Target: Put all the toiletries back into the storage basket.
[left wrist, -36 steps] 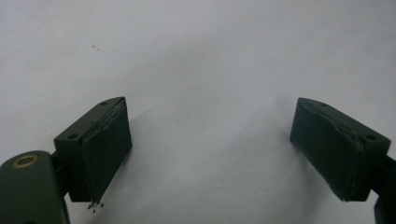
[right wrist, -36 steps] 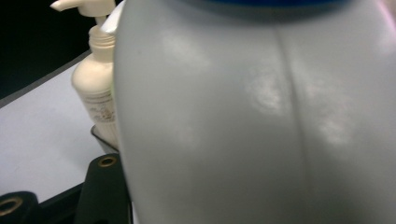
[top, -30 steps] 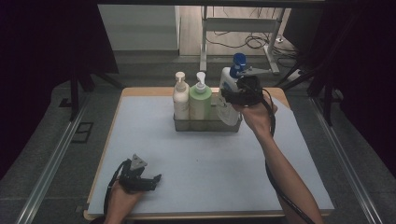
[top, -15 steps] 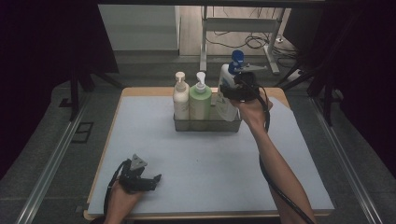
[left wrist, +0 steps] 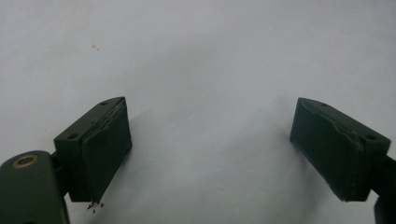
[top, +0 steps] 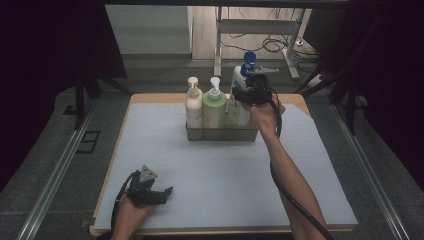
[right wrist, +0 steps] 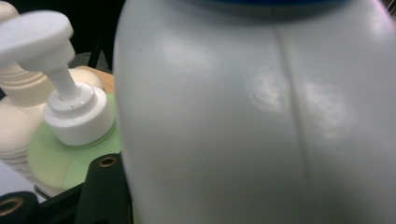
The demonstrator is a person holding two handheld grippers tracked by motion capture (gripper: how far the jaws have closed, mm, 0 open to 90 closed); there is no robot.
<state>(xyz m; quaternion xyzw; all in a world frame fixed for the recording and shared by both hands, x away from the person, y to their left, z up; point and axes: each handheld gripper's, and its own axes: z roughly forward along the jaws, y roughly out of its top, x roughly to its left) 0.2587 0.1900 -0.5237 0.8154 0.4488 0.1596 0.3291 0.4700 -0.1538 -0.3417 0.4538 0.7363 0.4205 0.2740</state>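
While the right claw (top: 239,101) grips the white bottle with the blue cap (top: 241,95), that bottle stands at the right end of the metal caddy (top: 222,133), beside the green pump bottle (top: 214,107); the cream pump bottle (top: 193,105) occupies the caddy's left end. Right gripper view: the white bottle's body sits hard against the one jaw that shows, the green bottle's pump head behind it. Caddy sits toward the far edge of the table (top: 165,150). Left claw (top: 162,192) rests well short of the caddy, near the front-left corner, jaws spread wide, nothing between them, over bare table surface.
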